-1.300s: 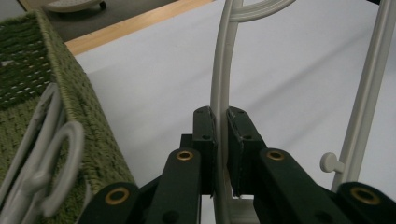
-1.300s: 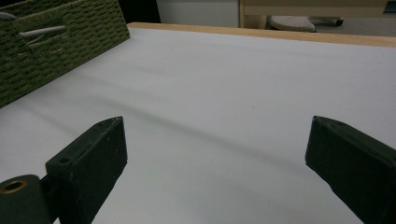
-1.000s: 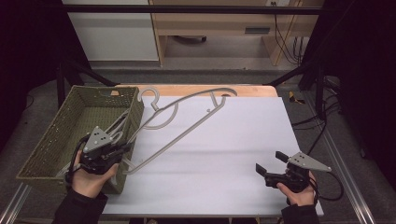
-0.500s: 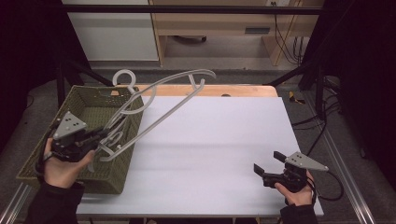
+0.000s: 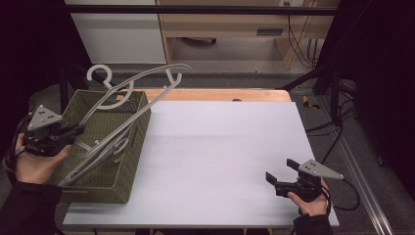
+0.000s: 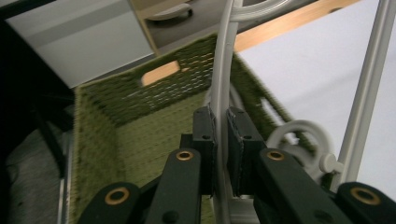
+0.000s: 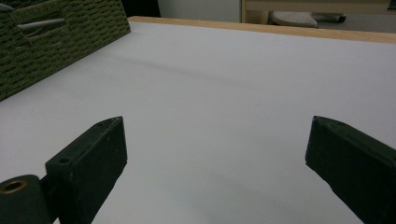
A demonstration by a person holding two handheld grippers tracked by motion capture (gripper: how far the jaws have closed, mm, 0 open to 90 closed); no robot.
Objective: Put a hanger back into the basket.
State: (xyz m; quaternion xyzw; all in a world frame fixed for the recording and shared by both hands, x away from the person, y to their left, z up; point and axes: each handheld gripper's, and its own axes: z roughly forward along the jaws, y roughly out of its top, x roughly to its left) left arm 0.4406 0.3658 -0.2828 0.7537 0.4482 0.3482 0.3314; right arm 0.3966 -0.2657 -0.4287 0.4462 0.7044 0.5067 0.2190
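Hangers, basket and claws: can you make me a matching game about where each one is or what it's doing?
Things:
1. clothes hangers
2. green woven basket
3. left claw
4. right claw

States:
A. open over the bare white tabletop
B. sits at the table's left edge
C. shut on a hanger bar
D. tilted, low ends in the basket, hooks sticking up

Pairs: 1-D, 2-B, 3-C, 4-A

Pale grey plastic hanger (image 5: 128, 105), tilted with hook end poking up past the far rim. Lower end down inside the olive woven basket (image 5: 129, 161) at the desk's left edge.
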